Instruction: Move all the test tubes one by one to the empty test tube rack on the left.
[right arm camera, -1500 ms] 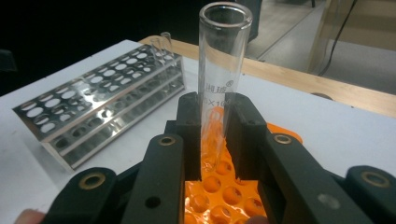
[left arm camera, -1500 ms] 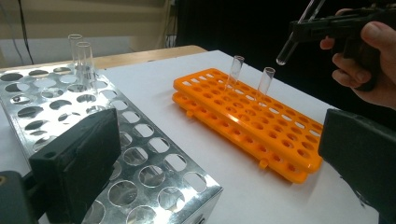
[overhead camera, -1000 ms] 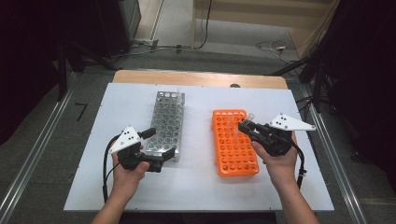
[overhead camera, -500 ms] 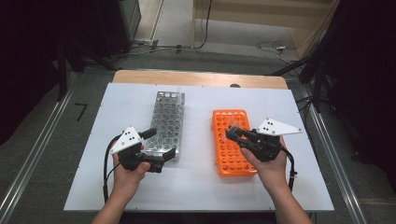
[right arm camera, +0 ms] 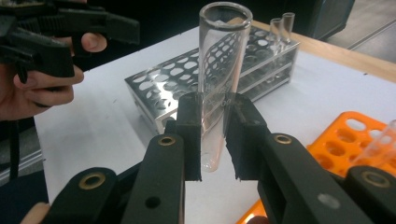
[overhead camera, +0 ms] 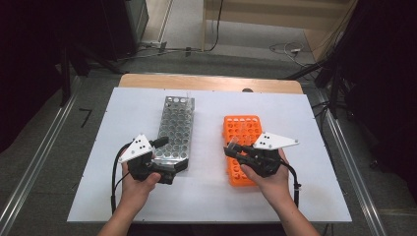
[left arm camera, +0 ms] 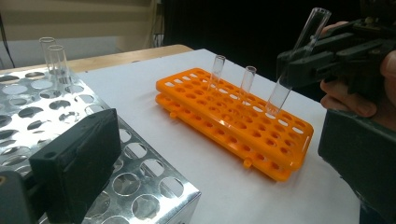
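Observation:
My right gripper (right arm camera: 212, 107) is shut on a clear test tube (right arm camera: 219, 79), gripping it low on its body. The tube (left arm camera: 299, 60) tilts and hangs just above the holes of the orange rack (overhead camera: 243, 128), near that rack's front left part. Two more tubes (left arm camera: 247, 79) stand in the orange rack. My left gripper (overhead camera: 169, 169) is at the near end of the metal rack (overhead camera: 177, 130). Its jaws stand wide apart, one lying over the rack's top, the other clear of its corner. Two tubes (left arm camera: 53, 56) stand at the metal rack's far end.
Both racks lie side by side on a white board (overhead camera: 123, 113) on the table. A wooden edge (overhead camera: 206, 82) runs along the back. Metal rails (overhead camera: 39, 162) flank the table. Bare board lies between the racks and along the front.
The right gripper has carried the tube leftward and a little lower over the orange rack. The left gripper has stayed put.

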A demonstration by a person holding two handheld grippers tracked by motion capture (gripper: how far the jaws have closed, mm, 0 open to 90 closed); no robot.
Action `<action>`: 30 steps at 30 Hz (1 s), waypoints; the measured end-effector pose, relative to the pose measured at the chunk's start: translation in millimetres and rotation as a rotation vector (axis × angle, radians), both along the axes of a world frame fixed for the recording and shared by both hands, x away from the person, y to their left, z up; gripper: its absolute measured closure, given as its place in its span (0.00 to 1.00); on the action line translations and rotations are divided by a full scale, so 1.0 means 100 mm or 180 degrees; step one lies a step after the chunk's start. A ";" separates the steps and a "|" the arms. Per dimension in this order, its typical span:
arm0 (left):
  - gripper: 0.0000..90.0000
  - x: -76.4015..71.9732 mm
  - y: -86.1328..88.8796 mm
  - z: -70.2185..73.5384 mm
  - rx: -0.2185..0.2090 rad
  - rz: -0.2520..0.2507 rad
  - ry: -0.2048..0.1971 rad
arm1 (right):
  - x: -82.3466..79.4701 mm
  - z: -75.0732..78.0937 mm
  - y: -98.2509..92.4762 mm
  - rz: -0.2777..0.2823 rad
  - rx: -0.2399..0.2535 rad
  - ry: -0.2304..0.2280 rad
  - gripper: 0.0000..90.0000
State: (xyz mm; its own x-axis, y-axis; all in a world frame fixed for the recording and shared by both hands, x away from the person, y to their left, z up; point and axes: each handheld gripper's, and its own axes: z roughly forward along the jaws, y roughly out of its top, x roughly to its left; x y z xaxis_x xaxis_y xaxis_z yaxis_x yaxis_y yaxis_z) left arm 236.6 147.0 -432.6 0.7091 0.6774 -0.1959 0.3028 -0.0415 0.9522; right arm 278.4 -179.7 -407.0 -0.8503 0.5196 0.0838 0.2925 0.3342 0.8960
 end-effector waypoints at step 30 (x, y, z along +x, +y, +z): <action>0.13 -0.06 -0.17 0.04 -0.0071 -0.0205 -0.0012 | -0.15 -0.30 0.45 0.0355 -0.0229 0.0183 0.82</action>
State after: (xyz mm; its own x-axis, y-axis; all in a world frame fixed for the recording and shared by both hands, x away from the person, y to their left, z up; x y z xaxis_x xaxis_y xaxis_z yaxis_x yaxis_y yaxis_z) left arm 230.4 130.4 -428.5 0.7519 0.6258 -0.2076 0.2965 -0.0396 0.9542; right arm 263.0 -134.8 -436.8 -0.8979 0.4287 0.1000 0.3002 0.4303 0.8513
